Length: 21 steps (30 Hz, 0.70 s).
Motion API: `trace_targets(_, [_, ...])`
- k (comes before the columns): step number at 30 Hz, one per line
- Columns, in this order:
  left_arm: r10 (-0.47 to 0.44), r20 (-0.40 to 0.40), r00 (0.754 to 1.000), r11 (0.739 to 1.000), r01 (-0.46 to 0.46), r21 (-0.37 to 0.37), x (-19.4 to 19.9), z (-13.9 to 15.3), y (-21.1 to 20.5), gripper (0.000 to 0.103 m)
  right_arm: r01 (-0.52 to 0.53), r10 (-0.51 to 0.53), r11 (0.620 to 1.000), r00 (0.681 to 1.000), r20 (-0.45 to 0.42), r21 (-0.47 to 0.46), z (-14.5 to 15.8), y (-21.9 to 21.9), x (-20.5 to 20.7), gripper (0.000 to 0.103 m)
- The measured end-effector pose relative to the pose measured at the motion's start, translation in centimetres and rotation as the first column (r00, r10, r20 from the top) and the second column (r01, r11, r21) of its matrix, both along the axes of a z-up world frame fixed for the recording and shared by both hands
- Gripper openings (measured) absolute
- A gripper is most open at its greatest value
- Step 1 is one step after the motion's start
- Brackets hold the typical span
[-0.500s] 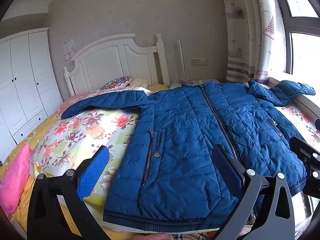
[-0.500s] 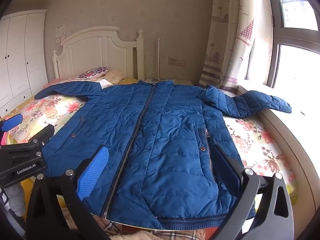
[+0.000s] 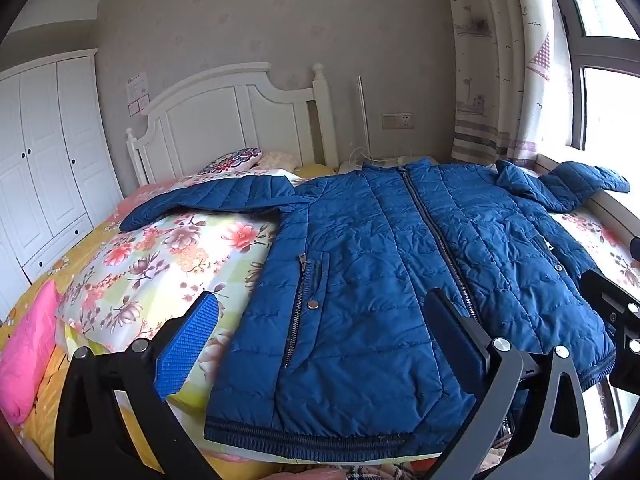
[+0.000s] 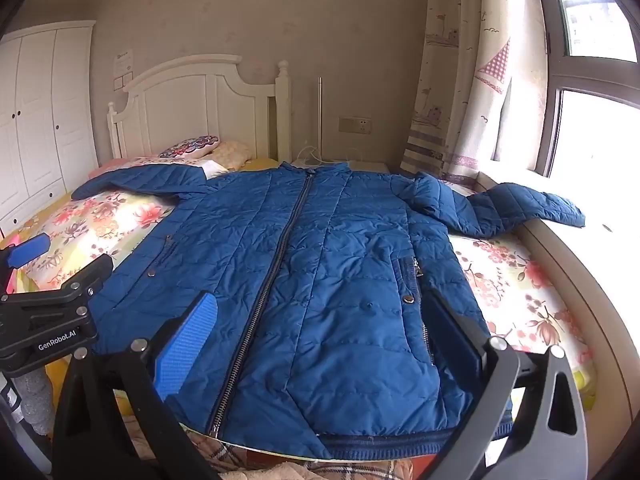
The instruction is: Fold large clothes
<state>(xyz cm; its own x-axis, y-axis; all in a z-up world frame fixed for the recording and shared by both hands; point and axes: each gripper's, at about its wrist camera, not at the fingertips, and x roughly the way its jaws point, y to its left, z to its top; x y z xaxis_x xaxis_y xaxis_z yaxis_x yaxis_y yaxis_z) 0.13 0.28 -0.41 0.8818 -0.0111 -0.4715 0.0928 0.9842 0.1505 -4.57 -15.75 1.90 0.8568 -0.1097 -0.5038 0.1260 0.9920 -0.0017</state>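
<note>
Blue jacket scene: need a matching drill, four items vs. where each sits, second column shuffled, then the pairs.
Items:
1. blue quilted jacket
2. white wardrobe
3. patterned curtain
4. pink pillow

Places:
A. hanging beside the window
B. near edge of the bed, on the wardrobe side
C. spread flat, zipped, on the floral bedspread
D. against the wall beside the headboard

Pairs: 1-C, 2-D, 3-A, 4-B
</note>
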Motion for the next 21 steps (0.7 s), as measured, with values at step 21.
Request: trace_targets(21, [0.0,-0.01,1.0,1.0,0.0,-0.008,0.01,-0.26,0.53,0.099,0.0,0.0,1.0,1.0,0.009,0.016,-0.02,-0.17,-0.07,0.101])
